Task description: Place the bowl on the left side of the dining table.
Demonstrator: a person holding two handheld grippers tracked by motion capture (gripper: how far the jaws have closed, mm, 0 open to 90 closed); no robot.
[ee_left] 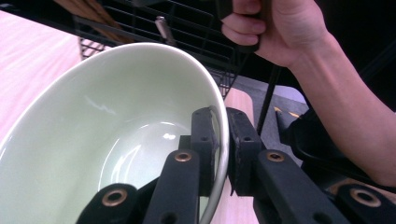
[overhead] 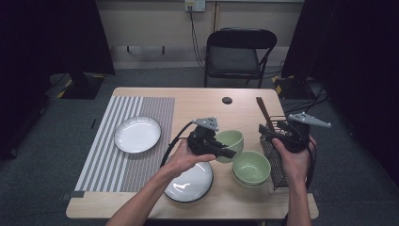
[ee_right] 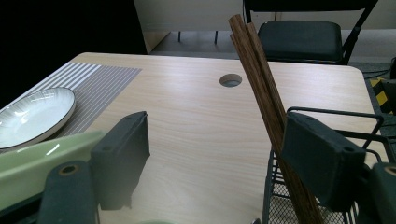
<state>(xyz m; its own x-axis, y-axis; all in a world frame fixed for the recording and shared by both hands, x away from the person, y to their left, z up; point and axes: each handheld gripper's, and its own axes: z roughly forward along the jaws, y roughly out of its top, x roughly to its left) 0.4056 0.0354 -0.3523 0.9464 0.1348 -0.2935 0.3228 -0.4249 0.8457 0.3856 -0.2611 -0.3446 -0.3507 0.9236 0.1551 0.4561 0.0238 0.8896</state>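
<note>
I think I am working in a test room made to look like a dinner table. I see a wooden table (overhead: 197,101) with a striped mat (overhead: 117,155), plates and bowls set out. A black folding chair (overhead: 239,54) stands behind it. Dark curtains (overhead: 51,37) hang on both sides. The floor is grey carpet (overhead: 28,188), and cables run to a wall plug (overhead: 195,5).

The bench carries 2 white plates (overhead: 137,134), 3 green bowls (overhead: 229,140) counting a stacked pair, 1 striped placemat (overhead: 120,141), 1 black wire rack (overhead: 274,162) and 1 bundle of wooden chopsticks (ee_right: 261,88).
</note>
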